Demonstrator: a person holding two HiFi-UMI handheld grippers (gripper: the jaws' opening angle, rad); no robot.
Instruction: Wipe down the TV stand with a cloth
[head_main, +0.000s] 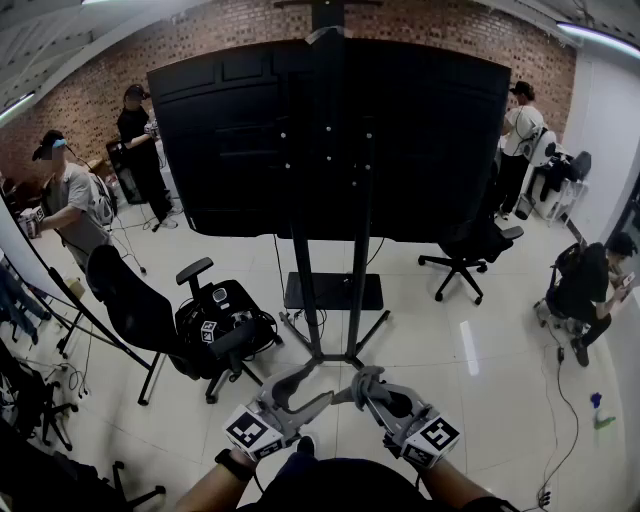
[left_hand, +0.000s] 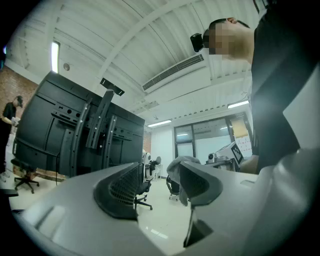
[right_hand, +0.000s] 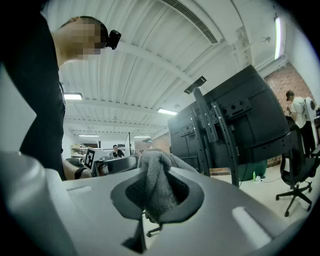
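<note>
R gripper (right_hand: 159, 197) jaws clamped on 1 grey cloth (right_hand: 156, 180). L gripper (left_hand: 159, 186) jaws apart, nothing btwn them. I see both held low, short of the 1 TV stand (head_main: 322, 250), no contact. 2 office chairs (head_main: 150, 320) flank its base; 4 people (head_main: 70, 205) around the room. Stand's top is cut off.

- TV stand (head_main: 299, 290): top of post cut off at head view's upper edge.
- cloth (right_hand: 159, 182): lower end hidden between jaws of right gripper (right_hand: 156, 200).
- TV (head_main: 230, 130): screen face turned away.
</note>
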